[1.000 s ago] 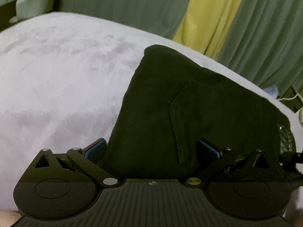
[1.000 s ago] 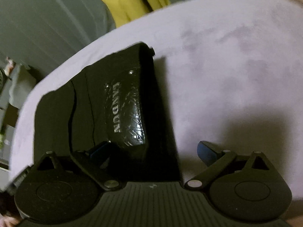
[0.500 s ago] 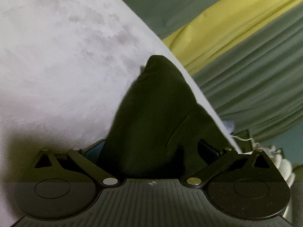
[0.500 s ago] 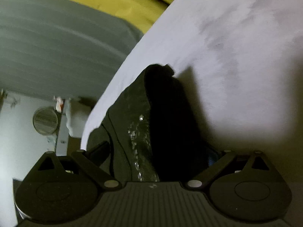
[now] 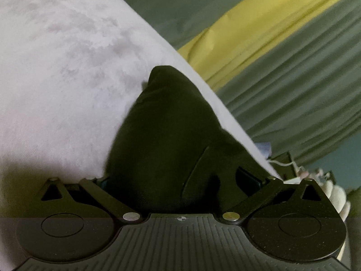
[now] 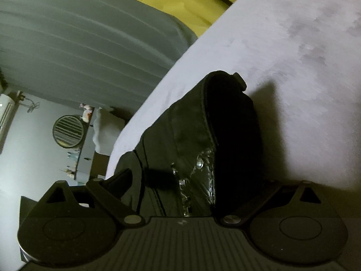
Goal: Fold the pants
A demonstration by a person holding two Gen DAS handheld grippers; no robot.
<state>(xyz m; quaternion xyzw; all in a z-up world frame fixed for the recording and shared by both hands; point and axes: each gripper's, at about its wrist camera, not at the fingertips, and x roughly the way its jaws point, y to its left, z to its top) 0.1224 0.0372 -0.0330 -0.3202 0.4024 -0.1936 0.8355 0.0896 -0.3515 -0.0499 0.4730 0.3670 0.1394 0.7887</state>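
Dark pants (image 5: pixel 167 140) lie folded on the pale bed (image 5: pixel 58 72), one end bunched between each wide-set claw: left claw (image 5: pixel 180 180) spread, contact unclear; right claw (image 6: pixel 194 180) closing on fabric (presumably gathering both ends for the next fold

Right gripper (image 6: pixel 180 178) closing around black pants (image 6: pixel 194 140) on white bedding (image 6: pixel 293 67).

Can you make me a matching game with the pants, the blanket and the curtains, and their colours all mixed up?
Things:
1. pants
2. blanket
3. pleated curtain
4. curtain strip

Colours:
A. yellow
B. pale lilac-white
C. black
D. grey-green

Pairs: 1-C, 2-B, 3-D, 4-A
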